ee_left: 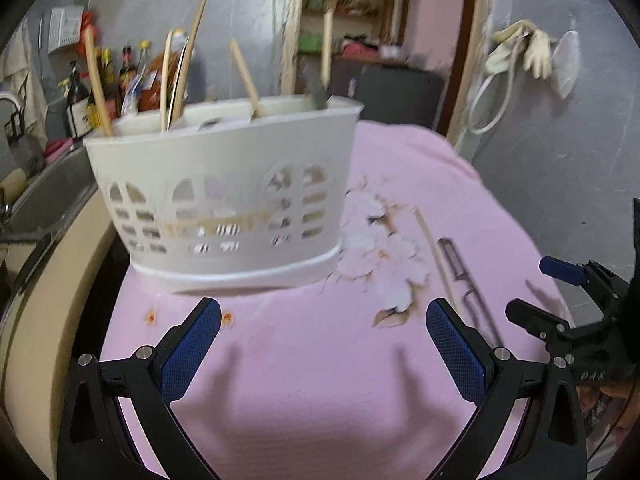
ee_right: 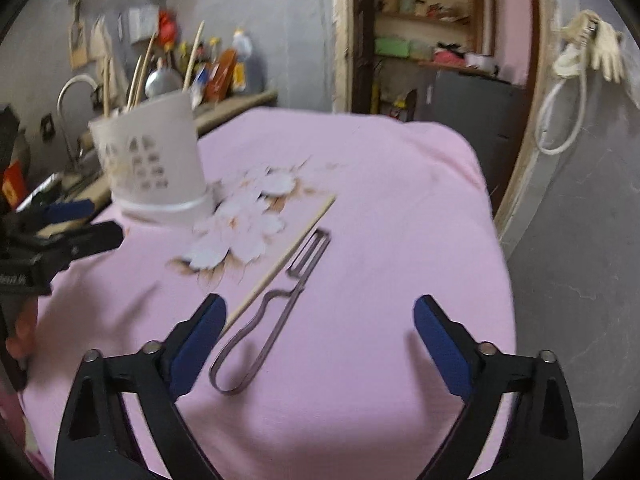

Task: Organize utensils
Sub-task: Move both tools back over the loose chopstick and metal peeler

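Right wrist view: both claws point(ee_right: 320, 320) point(ee_left: 324, 322) spread empty, peeler point(ee_right: 276, 312) and chopstick point(ee_right: 280, 260) beside white caddy point(ee_right: 152, 160).

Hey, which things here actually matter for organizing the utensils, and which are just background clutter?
Part of the job:
white plastic utensil caddy
single wooden chopstick on the cloth
bent-metal peeler
open right gripper

Just lying about:
pink flowered tablecloth
sauce bottles on the counter
pale gloves hanging on the wall
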The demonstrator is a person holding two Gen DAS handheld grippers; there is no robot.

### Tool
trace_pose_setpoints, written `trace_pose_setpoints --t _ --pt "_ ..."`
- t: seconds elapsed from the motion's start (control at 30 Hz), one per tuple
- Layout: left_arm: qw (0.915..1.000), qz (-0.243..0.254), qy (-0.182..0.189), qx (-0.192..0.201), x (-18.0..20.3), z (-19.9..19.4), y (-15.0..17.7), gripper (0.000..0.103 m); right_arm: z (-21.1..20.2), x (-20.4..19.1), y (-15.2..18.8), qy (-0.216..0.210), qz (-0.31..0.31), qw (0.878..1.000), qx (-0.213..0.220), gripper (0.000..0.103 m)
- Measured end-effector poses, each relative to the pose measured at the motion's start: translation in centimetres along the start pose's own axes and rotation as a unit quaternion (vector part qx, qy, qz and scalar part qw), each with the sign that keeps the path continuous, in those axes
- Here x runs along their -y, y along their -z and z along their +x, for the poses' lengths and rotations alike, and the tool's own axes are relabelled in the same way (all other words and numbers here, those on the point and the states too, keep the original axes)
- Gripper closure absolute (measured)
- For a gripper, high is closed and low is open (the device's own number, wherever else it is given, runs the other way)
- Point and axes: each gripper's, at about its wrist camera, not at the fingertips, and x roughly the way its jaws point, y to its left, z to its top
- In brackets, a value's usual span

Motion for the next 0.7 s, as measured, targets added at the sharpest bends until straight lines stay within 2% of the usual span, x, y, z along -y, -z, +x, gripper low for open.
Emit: trace_pose_setpoints --t 0.13,0.27,0.47,0.53,0.6,0.7 --pt "0.9990 -0.029 -0.005 -0.034 -1.3 1.2 0.1 0.002 1.4 -1.1 0.5 -0.011 -0.019 0.999 -0.032 0.018" --pt "0.9980 -0.046 -0.009 -0.043 -2.1 1.3 0.0 0.002 2.7 -1.4 1.1 -0.011 -0.032 0.998 -0.059 0.020" --pt "0.9989 -0.025 0.001 -0.038 -1.2 1.1 -0.2 0.002 2.7 -1.3 0.8 -0.005 -0.044 0.997 -0.064 0.025" --pt "0.9993 -0.013 0.006 -0.034 -0.6 1.0 -0.3 0.002 2.5 -1.1 0.9 -0.002 -0.049 0.997 -0.063 0.032" --pt "0.9994 0.004 0.011 -0.033 0.3 1.1 -0.5 0.003 2.2 -0.9 0.9 0.006 -0.055 0.997 -0.060 0.048" --pt "0.9987 0.028 0.024 -0.035 1.6 1.3 -0.7 0.003 1.8 0.1 1.2 0.007 -0.041 0.998 -0.053 0.067"
